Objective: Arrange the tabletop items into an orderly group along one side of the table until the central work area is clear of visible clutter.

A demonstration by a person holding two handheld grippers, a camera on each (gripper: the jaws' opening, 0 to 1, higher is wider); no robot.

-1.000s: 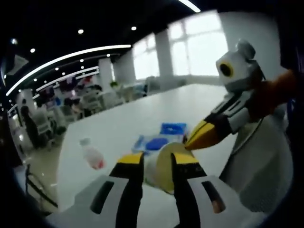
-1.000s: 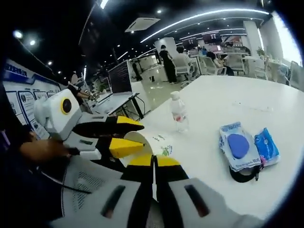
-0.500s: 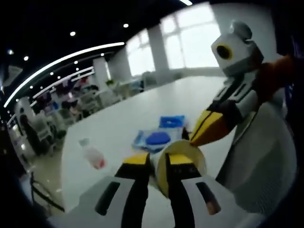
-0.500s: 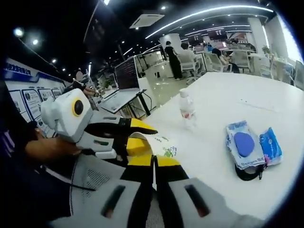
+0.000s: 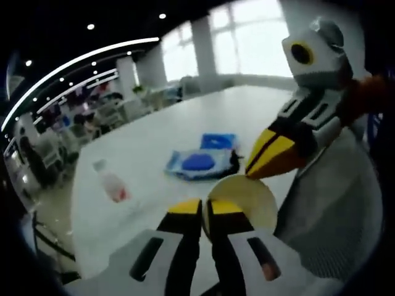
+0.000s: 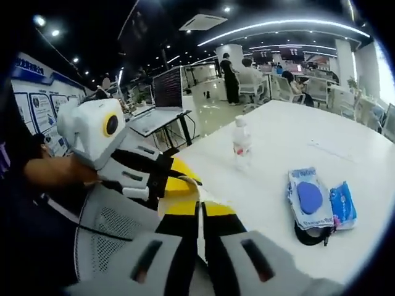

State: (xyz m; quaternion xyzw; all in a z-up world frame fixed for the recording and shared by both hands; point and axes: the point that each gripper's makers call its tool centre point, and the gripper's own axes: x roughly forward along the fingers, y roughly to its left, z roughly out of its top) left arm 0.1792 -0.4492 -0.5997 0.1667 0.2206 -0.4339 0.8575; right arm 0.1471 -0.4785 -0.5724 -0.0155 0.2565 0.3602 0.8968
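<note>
Far left on the table [image 5: 148, 148] stands the water bottle [image 5: 110, 182]; right of it, the wipes pack [image 5: 196, 164] and blue packet [image 5: 217, 140] lie touching. Nearer, the left gripper [image 5: 205, 213] is pinching the rim of a pale cup [image 5: 244, 200], jaws nearly together. At right, the right gripper [image 5: 262, 165], clenched with nothing between, touches the cup's rim. Best now: keep the pinch firm and carry the cup level to set it beside that cluster.

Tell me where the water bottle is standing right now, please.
In the right gripper view, the water bottle stands upright on the white table near its far edge, apart from the blue wipes pack lying nearer on the right.
</note>
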